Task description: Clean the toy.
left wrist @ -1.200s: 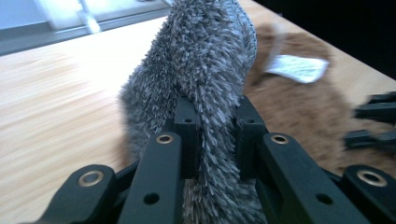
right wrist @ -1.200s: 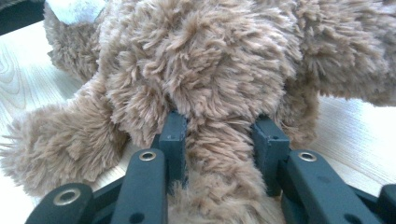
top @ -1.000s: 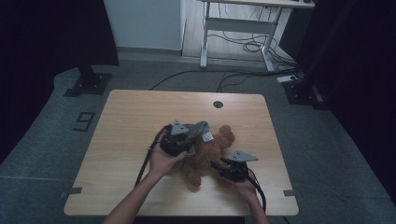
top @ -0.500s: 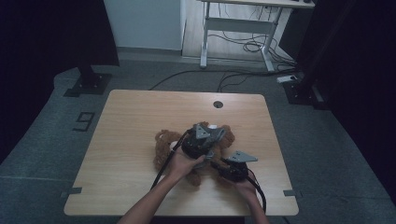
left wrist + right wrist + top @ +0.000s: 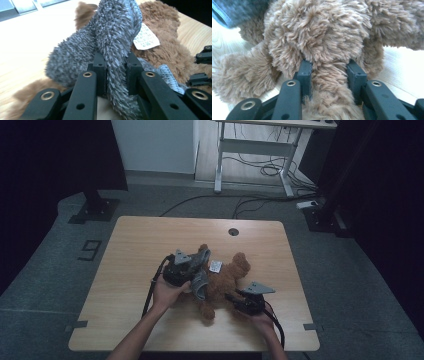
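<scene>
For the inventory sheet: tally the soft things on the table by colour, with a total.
Brown: 1, the plush bear, lying on the table.
Grey: 1, the fuzzy cloth, draped over the bear.
Total: 2.

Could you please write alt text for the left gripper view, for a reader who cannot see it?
The left gripper is shut on a fuzzy grey garment, which drapes over a brown teddy bear lying on a wooden table. A white label shows on the bear.

brown plush bear [image 5: 225, 282], grey fuzzy cloth [image 5: 112, 40]
</scene>
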Demonstrator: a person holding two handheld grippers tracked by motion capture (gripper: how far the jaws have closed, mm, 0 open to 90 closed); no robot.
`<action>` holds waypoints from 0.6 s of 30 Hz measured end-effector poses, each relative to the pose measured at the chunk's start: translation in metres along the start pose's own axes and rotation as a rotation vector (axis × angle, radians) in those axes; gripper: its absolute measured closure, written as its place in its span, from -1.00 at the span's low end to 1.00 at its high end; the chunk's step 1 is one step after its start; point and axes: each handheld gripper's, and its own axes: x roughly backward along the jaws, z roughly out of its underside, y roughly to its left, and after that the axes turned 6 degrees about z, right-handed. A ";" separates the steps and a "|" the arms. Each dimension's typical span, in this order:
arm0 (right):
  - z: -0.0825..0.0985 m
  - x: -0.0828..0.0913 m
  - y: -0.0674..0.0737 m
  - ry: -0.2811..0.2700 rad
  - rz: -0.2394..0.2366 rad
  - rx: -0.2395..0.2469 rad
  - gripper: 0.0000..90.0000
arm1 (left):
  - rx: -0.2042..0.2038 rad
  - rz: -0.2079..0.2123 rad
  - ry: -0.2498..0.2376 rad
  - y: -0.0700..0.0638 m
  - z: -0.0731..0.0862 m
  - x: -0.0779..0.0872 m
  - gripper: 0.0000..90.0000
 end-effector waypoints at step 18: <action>0.000 0.000 -0.001 -0.001 0.009 -0.007 0.40 | 0.160 -0.125 0.035 0.067 0.057 0.028 0.68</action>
